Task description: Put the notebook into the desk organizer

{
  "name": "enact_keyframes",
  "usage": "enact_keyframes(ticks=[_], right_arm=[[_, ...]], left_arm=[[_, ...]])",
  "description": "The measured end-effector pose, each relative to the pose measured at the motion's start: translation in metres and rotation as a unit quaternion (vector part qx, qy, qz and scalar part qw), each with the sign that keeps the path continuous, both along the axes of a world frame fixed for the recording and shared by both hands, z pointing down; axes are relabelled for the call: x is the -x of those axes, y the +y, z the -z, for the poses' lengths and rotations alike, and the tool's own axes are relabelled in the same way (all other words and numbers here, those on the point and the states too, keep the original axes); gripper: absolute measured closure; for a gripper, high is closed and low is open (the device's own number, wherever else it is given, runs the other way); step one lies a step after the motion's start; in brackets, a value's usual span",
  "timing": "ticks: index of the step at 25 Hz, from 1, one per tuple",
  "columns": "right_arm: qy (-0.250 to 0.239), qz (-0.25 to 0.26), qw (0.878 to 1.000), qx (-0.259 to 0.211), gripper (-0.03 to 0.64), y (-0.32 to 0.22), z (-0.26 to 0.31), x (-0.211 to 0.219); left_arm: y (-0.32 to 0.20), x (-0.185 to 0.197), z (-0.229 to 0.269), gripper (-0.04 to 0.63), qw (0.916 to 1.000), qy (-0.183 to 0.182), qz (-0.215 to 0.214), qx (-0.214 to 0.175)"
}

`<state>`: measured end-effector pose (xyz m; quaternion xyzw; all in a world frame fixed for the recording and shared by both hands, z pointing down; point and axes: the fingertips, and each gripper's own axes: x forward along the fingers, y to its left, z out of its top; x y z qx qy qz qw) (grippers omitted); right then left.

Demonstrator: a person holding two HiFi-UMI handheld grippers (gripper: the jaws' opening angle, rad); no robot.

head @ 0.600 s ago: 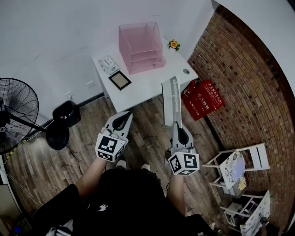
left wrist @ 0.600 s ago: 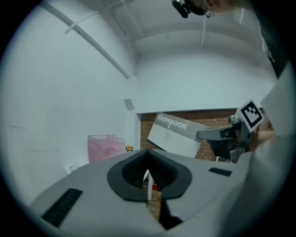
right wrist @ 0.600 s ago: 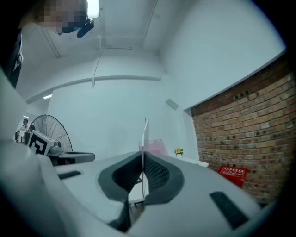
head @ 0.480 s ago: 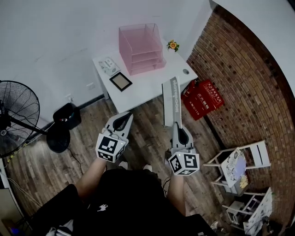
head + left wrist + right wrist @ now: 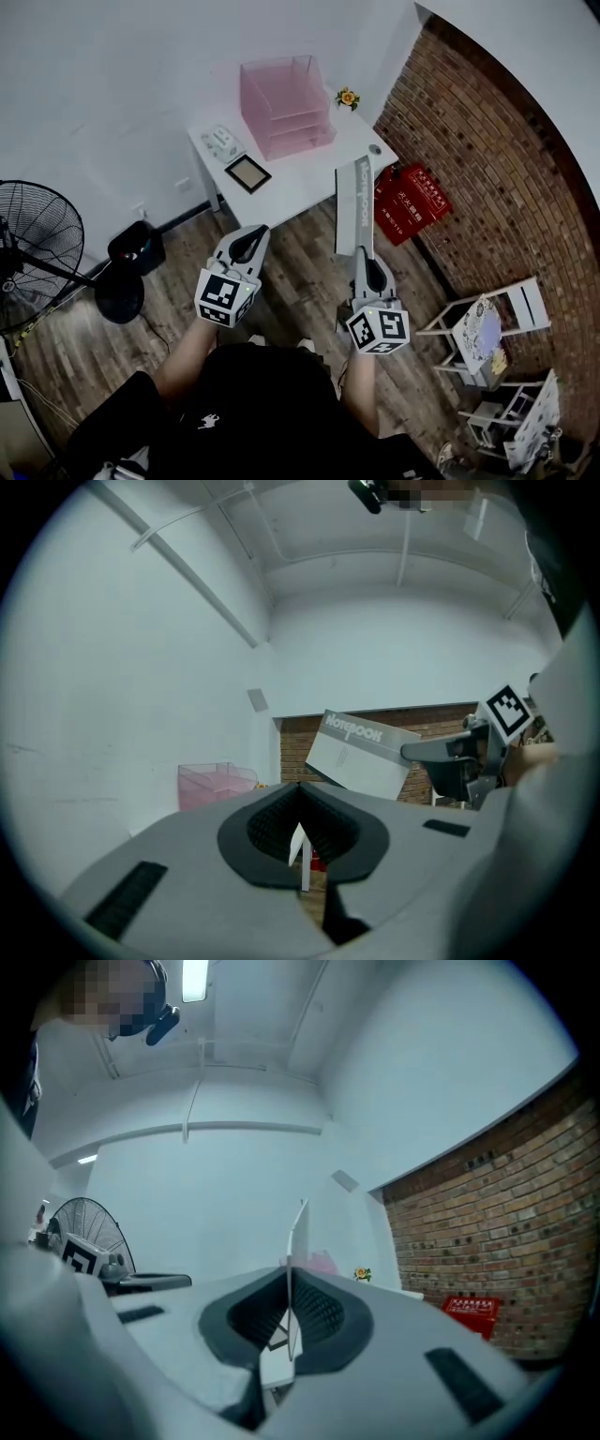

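Right tool (image 5: 362, 255) clenched on slim grey notebook (image 5: 352, 202), held on edge, I judge for slotting into pink plastic desk organizer (image 5: 283, 103) on white counter (image 5: 300, 178); left tool (image 5: 253, 232) closed, empty.

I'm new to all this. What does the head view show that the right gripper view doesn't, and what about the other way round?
Only the head view: the picture frame on the white table, the black bin, the white chairs, and the lettering on the notebook. Only the right gripper view: a ceiling light, and the notebook edge-on, clamped between the jaws of the right gripper. Both: the notebook, pink desk organizer, flower, red box, fan, brick wall and left gripper.
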<state>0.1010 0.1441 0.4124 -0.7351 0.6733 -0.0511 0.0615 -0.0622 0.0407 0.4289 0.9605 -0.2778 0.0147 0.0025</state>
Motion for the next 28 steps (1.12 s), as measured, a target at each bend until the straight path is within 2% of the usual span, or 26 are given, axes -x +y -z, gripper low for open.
enact_keyframes(ticks=[14, 19, 28], right_arm=[[-0.009, -0.008, 1.000, 0.013, 0.606, -0.018, -0.008, 0.022], [-0.013, 0.001, 1.000, 0.017, 0.606, -0.037, -0.008, 0.022], [-0.009, 0.040, 0.999, 0.010, 0.606, -0.105, 0.002, -0.005]], left_arm=[[-0.028, 0.026, -0.012, 0.594, 0.9997, 0.002, -0.005, 0.023], [-0.041, 0.035, -0.020, 0.594, 0.9995, -0.008, 0.010, 0.027], [-0.079, 0.011, -0.018, 0.594, 0.9989, -0.018, 0.038, 0.021]])
